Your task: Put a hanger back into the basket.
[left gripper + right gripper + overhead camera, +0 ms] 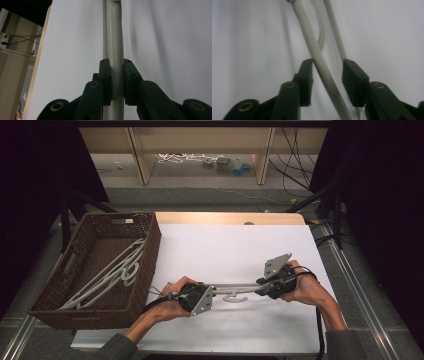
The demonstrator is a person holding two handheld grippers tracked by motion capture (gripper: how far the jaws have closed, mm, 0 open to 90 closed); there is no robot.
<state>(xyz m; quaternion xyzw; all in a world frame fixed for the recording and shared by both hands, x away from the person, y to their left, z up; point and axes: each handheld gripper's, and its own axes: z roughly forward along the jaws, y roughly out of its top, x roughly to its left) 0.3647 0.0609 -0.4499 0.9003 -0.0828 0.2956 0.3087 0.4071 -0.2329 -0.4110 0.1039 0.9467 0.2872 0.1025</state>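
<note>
The hanger (235, 290) is lying flat on the white tabletop (235, 250) at about 6 o'clock, close to my edge, and I've got a gripper at each end of it. It's a pale grey plastic one, smooth and rounded, with the hook curling toward me from the middle.

My left gripper (117, 82) is clamped tight on one arm of it, pads pressed flush against both sides of the bar, so that end isn't going anywhere. My right gripper (325, 82) is a different story: its jaws stand apart with the hanger's arm running diagonally through the gap, brushing the left pad at most. So right now only one side is really held. My guess is I'm straddling it like this so I can lift it level instead of letting it swing.

Over at 9 o'clock sits a dark brown wicker basket (150, 245), woven and rectangular with handle cutouts, and it's already got a few similar hangers (117, 270) leaning inside. Looks like that's where this one's headed.
</note>
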